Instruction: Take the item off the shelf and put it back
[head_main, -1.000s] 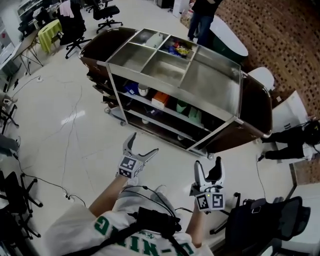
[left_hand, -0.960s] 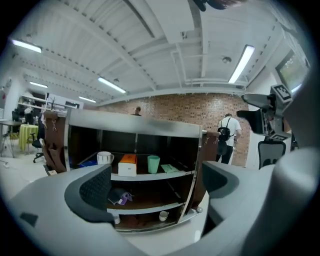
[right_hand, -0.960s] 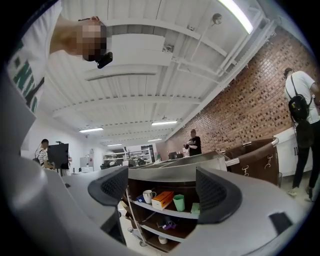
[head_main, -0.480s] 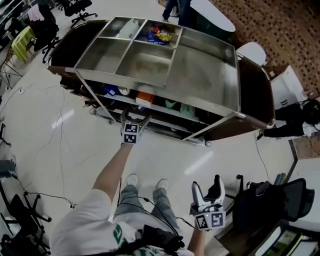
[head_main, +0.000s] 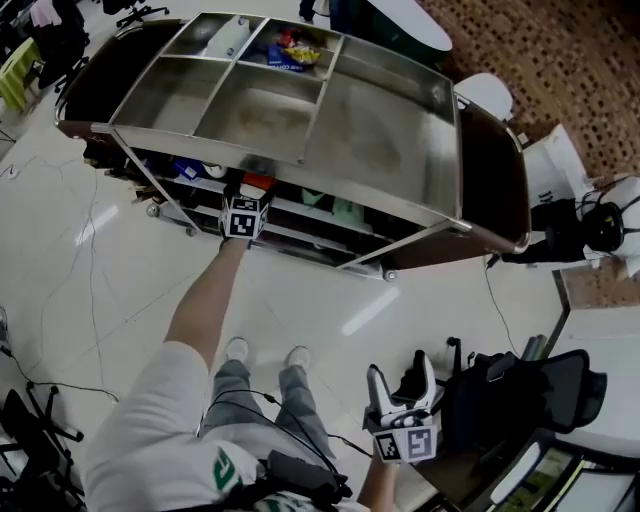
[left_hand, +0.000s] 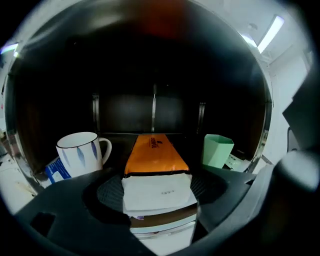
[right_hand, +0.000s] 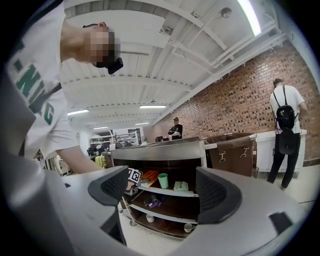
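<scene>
An orange packet (left_hand: 156, 155) with a white end flap lies on the upper shelf of a steel cart (head_main: 380, 130). In the head view its orange edge (head_main: 258, 183) shows under the cart's top. My left gripper (left_hand: 157, 187) reaches into that shelf, its jaws closing with the packet between them and the pads against its sides. In the head view the left gripper (head_main: 248, 192) is at the shelf's front edge, its tips hidden under the top. My right gripper (head_main: 400, 375) hangs low by my right side, open and empty. It looks towards the cart, its jaws (right_hand: 162, 187) apart.
On the same shelf a white mug (left_hand: 80, 152) stands left of the packet, a green cup (left_hand: 216, 150) right of it, and a blue pack (left_hand: 54, 171) at far left. Snack packs (head_main: 285, 50) lie in a top compartment. A black chair (head_main: 520, 390) is beside my right gripper.
My left arm has stretched forward from near my body to the cart's shelf, and its jaws have come together round the orange packet. The right gripper stayed low beside me.
</scene>
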